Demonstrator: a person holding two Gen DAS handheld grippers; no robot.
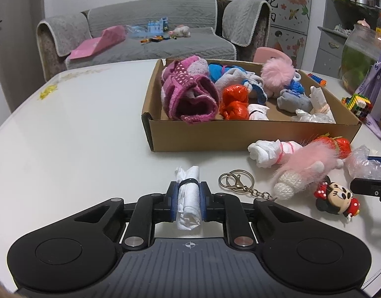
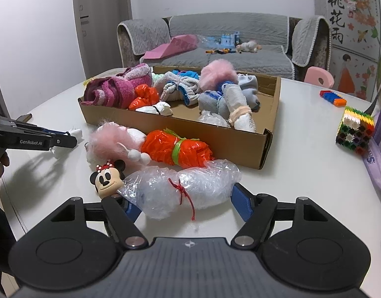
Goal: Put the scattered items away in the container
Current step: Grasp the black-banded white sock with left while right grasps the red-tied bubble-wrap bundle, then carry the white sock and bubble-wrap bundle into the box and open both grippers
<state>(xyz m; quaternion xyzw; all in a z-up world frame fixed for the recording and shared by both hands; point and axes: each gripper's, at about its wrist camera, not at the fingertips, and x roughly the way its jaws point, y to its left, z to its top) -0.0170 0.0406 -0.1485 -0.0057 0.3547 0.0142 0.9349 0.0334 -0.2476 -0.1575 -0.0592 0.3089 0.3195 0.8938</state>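
The left gripper (image 1: pixel 188 200) squeezes a white tissue roll (image 1: pixel 188 198) bound with a dark band, low over the white table (image 1: pixel 78 136). Ahead sits the cardboard box (image 1: pixel 240 134) full of bundles. A keyring (image 1: pixel 236 180) and a Minnie toy (image 1: pixel 338 198) lie to its right.

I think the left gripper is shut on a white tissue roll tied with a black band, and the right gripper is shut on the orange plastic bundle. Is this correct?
Not quite. The left gripper is indeed shut on the white tissue roll, but the right gripper is open around the bubble wrap bundle. The orange plastic bundle lies beyond it beside the cardboard box, as the right wrist view shows.
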